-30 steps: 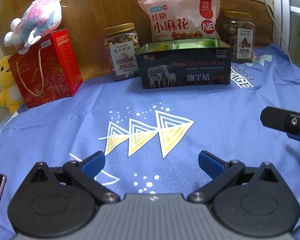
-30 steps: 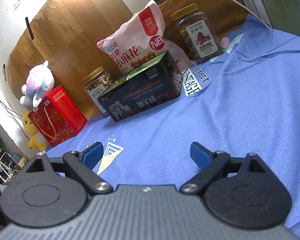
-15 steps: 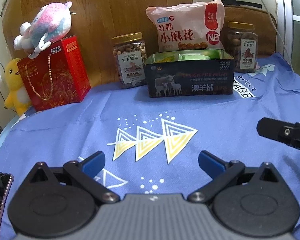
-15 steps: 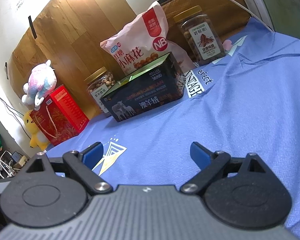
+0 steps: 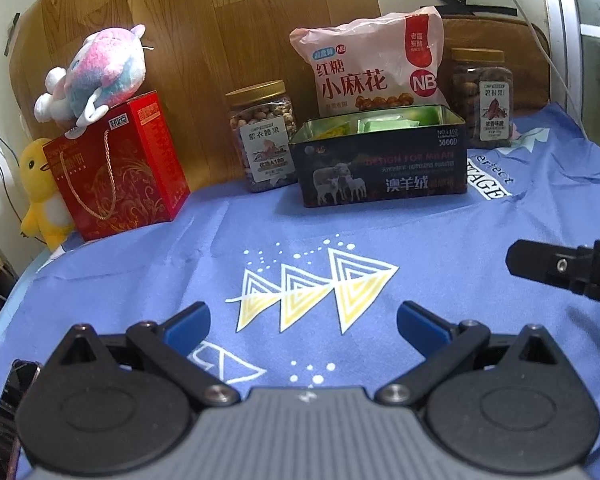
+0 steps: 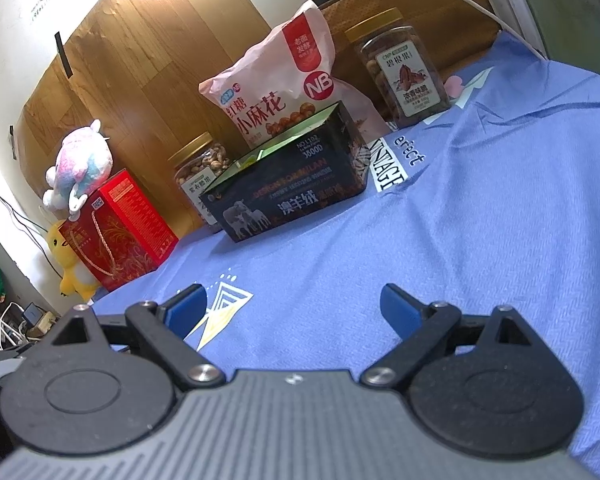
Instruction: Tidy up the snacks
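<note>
An open dark tin box (image 5: 380,164) (image 6: 292,196) stands at the back of the blue cloth, with green and yellow packets inside. Behind it leans a pink snack bag (image 5: 374,68) (image 6: 280,84). A nut jar with a gold lid (image 5: 264,136) (image 6: 198,168) stands to its left and a second jar (image 5: 482,98) (image 6: 402,72) to its right. My left gripper (image 5: 302,326) is open and empty above the cloth, well short of the tin. My right gripper (image 6: 294,308) is open and empty; one of its fingers (image 5: 540,268) shows at the right edge of the left wrist view.
A red gift box (image 5: 116,172) (image 6: 116,232) with a plush toy (image 5: 96,74) (image 6: 80,168) on top stands at the back left, beside a yellow duck toy (image 5: 42,192) (image 6: 70,268). A phone (image 5: 4,412) lies at the near left. A wooden panel (image 5: 220,20) backs the table.
Both grippers have drawn back and risen a little, so the snacks look smaller and farther away. Both stay open and empty.
</note>
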{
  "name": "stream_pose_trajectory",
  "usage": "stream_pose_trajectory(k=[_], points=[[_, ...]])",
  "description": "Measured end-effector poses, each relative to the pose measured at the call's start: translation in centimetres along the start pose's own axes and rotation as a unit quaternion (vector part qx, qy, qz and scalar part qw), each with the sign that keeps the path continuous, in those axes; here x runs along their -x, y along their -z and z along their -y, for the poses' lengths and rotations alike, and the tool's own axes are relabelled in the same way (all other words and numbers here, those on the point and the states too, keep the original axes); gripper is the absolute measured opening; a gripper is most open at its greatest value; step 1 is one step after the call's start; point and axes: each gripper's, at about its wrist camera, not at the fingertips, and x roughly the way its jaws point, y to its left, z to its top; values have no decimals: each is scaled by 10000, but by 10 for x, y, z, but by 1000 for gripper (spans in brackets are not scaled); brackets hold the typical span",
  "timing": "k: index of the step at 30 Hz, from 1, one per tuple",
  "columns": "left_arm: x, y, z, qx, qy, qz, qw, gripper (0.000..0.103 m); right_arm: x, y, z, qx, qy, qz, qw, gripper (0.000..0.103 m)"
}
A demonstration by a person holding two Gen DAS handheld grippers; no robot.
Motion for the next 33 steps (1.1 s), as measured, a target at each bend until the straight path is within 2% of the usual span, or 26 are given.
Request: stream_pose_trajectory(k=[14, 33], points=[[-10, 4, 2, -39, 82, -283, 9996, 103, -1, 2, 1, -23, 16, -36, 10000, 96], [-16, 5, 5, -149, 26, -428, 9990, 103, -3, 6, 3, -44, 32, -51, 10000, 96]])
